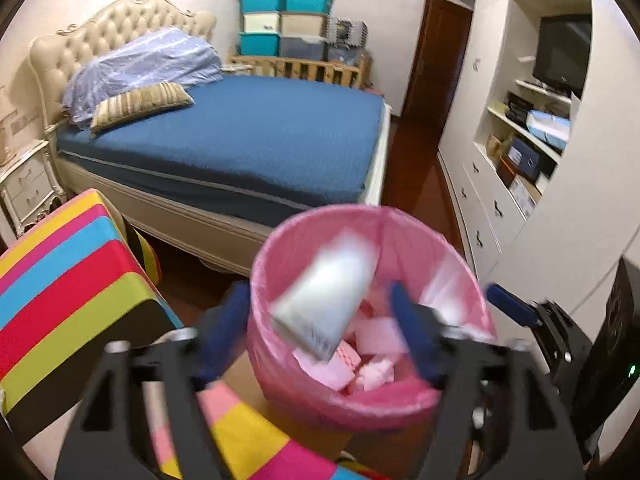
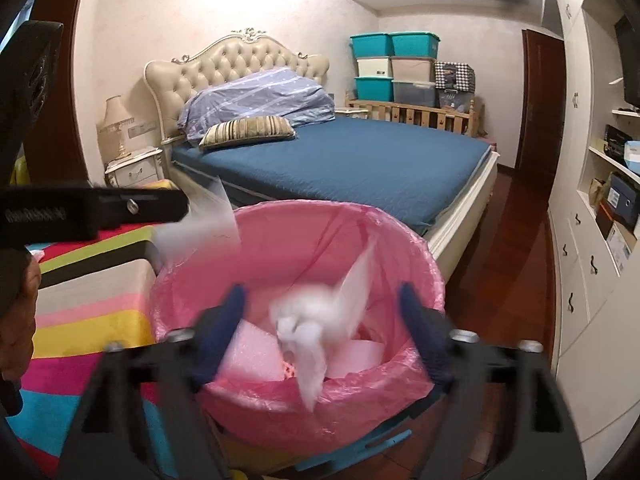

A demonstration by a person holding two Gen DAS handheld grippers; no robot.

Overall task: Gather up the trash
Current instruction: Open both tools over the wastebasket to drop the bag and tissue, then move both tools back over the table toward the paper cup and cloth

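Blue cloth covers the bed (image 1: 240, 136) that fills the far half of the room in both our views, with a tufted cream headboard (image 2: 236, 56), a lilac quilt (image 2: 260, 96) bunched at its head and a striped pillow (image 2: 248, 127) lying in front of that. White cupboards and shelves (image 1: 520, 152) run down the right-hand wall, and plastic storage boxes (image 2: 394, 68) are stacked in the far corner.

Nearer to us a table under a striped cloth (image 1: 68, 272) of many colours sits on the left, and right beside it is the bin (image 1: 264, 320), lined with a pink bag (image 2: 320, 236). Pink-tinted scraps already lie at its bottom.

Our left claw (image 1: 316, 332) hangs above the bin with its jaws spread wide. Nothing is gripped; a flat white packet (image 1: 328, 292), blurred, is loose in the air between the blue fingers (image 1: 224, 332) and over the bin's mouth. The same packet shows in the right view at the bin's left rim, just past the left claw's black body.

Our right claw (image 2: 322, 332) is likewise wide apart and holds nothing. A crumpled white wrapper (image 2: 316, 320), heavily blurred, is free between its fingers (image 2: 420, 332), inside the rim of the bin.
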